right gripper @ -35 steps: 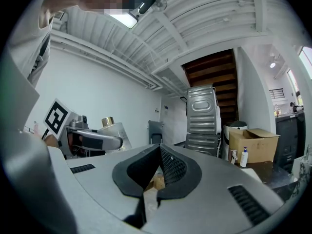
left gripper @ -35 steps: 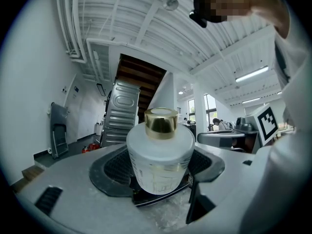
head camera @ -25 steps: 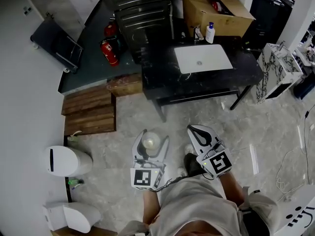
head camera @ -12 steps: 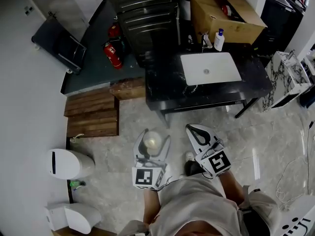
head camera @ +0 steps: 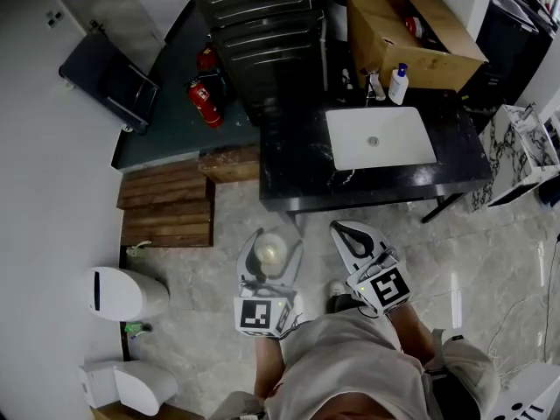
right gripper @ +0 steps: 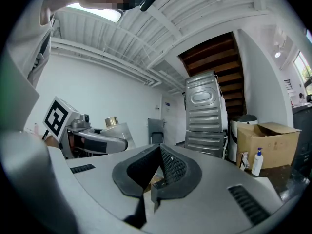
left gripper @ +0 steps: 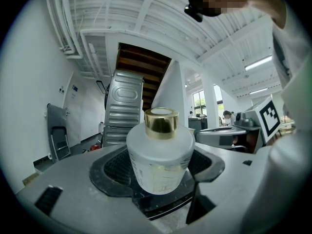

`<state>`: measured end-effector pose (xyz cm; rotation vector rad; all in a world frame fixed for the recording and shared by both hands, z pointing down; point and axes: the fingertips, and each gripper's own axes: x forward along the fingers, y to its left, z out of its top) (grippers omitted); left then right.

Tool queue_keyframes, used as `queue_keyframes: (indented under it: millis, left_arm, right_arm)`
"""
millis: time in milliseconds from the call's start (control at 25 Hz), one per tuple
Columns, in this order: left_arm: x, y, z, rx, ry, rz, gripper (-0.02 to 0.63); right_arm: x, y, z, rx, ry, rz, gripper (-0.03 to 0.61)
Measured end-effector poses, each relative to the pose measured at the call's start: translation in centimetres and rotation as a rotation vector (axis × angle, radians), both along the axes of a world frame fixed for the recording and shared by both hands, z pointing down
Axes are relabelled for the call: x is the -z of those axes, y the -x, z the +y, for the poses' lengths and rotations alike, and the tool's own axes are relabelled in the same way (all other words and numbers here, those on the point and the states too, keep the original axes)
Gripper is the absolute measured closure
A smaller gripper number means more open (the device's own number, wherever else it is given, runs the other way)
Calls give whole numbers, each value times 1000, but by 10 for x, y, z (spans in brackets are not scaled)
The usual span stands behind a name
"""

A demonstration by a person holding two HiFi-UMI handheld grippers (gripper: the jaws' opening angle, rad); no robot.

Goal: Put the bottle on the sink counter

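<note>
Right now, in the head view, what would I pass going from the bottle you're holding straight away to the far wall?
Glass bottle → marble floor → black counter → white sink → soap bottle → cardboard box.

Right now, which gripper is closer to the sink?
Right. The right gripper is over the floor just before the sink; the left gripper is farther off to the left.
</note>
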<state>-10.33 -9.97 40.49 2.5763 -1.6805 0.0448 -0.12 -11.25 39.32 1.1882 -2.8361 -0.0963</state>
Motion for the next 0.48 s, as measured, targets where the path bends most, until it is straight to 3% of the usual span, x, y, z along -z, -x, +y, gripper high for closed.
queue_keyframes:
  millis: [480]
  left_arm:
    - [1, -14, -31, 54, -5, -14, 285]
  right_arm:
    - [1, -18, -39, 45, 1, -12, 580]
